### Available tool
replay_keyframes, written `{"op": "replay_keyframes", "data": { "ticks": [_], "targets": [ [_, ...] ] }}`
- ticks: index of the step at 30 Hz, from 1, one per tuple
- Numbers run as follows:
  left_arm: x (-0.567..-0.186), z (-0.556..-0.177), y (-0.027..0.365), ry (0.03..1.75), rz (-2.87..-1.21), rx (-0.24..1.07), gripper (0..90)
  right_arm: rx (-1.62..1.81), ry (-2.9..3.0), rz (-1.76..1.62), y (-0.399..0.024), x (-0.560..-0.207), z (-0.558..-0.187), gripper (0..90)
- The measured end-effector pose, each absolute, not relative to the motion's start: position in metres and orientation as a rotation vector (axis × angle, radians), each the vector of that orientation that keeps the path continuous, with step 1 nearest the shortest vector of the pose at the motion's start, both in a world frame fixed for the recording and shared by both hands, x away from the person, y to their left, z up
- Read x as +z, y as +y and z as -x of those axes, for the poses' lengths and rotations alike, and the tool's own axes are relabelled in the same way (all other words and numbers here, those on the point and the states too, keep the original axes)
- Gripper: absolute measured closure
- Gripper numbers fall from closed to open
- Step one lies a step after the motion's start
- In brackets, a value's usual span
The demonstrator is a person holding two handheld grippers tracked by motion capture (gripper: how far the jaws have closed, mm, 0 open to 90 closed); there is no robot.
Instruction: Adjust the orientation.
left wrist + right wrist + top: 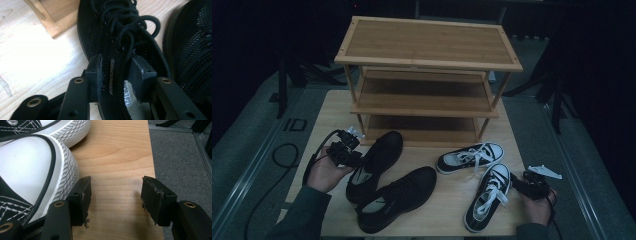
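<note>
Black mesh is seen between the jaws of the left gripper (117,72): they straddle the tongue and side wall of the black shoe (374,162) at its collar, with the pads close against the fabric on either side. Whether the pads already press on it cannot be told, though the jaws stand roughly half closed. In the high view this left gripper (357,159) is met at about 9 o'clock of the shoe, whose toe points to 1 o'clock, just in front of the rack's bottom shelf. A second black shoe (397,199) lies touching it at 5 o'clock.

No grasp is made by the right gripper (116,200): its jaws are spread wide over bare table (117,152), and its left finger (81,200) rests just beside the ribbed white toe of the near sneaker (27,177). In the high view the right gripper (518,184) is placed at 3 o'clock of that sneaker (489,197), with the far sneaker (469,157) at 11 o'clock.

Nothing is seen resting on the three shelves of the bamboo shoe rack (427,42) at 12 o'clock.
</note>
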State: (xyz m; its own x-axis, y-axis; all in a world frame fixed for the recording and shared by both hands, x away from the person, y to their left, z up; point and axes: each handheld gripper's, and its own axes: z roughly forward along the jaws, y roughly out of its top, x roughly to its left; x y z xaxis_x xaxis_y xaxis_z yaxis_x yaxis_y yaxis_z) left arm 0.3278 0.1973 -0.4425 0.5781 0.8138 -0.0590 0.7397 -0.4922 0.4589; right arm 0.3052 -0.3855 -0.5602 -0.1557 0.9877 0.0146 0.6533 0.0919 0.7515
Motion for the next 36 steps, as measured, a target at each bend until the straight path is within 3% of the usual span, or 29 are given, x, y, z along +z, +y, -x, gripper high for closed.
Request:
{"op": "replay_keyframes", "data": {
  "ticks": [17,22,27,36],
  "targets": [
    [-0.465,-0.347,0.182,1.286,-2.485,0.209,67.0,0.86,1.868,-1.606,-0.386,-0.56,-0.305,41.1],
    [-0.468,-0.35,0.183,1.29,-2.496,0.213,73.4,0.86,1.869,-1.605,-0.386,-0.56,-0.305,41.1],
    [-0.466,-0.347,0.183,1.268,-2.508,0.281,87.5,0.86,1.869,-1.605,-0.386,-0.56,-0.305,41.1],
    [-0.464,-0.35,0.194,1.29,-2.481,0.296,87.9,0.86,1.869,-1.605,-0.386,-0.56,-0.305,41.1]
  ]
}}
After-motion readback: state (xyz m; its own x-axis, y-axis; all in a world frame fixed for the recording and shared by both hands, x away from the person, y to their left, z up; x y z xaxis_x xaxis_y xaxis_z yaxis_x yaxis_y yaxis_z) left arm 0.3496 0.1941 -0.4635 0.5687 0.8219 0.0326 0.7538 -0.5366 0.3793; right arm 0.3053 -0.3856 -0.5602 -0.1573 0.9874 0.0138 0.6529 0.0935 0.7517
